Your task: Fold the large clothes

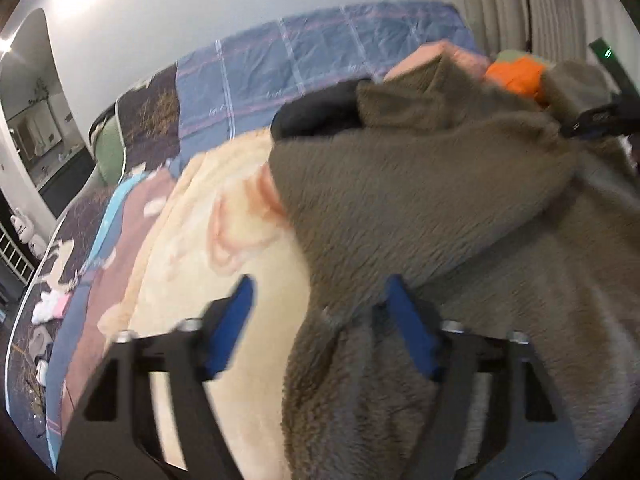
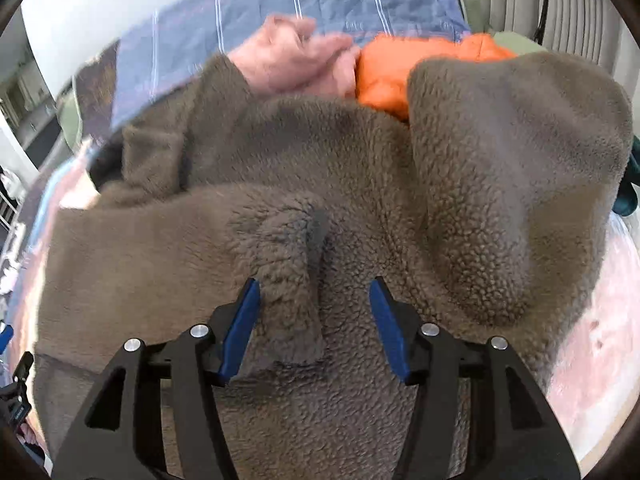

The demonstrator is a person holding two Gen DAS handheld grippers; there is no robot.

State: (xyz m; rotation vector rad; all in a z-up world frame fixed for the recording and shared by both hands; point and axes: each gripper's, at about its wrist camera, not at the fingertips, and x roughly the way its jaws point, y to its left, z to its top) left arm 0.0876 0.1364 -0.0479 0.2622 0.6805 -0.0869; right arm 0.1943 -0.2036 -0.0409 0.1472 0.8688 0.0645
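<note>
A large brown fleece garment point(image 1: 420, 200) lies bunched on the bed; it fills the right wrist view point(image 2: 360, 184). My left gripper point(image 1: 320, 296) is open at the garment's left edge, with its right pad against the fleece and its left pad over the cream blanket. My right gripper point(image 2: 314, 300) is open over the garment, with a raised fold of fleece point(image 2: 292, 264) between its pads. The right gripper's body shows at the far right of the left wrist view point(image 1: 600, 118).
A cream blanket point(image 1: 208, 280) covers the bed under the garment. A blue plaid quilt point(image 1: 300, 64) lies at the back. Orange point(image 2: 404, 68) and pink point(image 2: 288, 56) clothes sit behind the fleece. A black item point(image 1: 316, 114) lies beside it. Curtains point(image 1: 500, 4) hang at the right.
</note>
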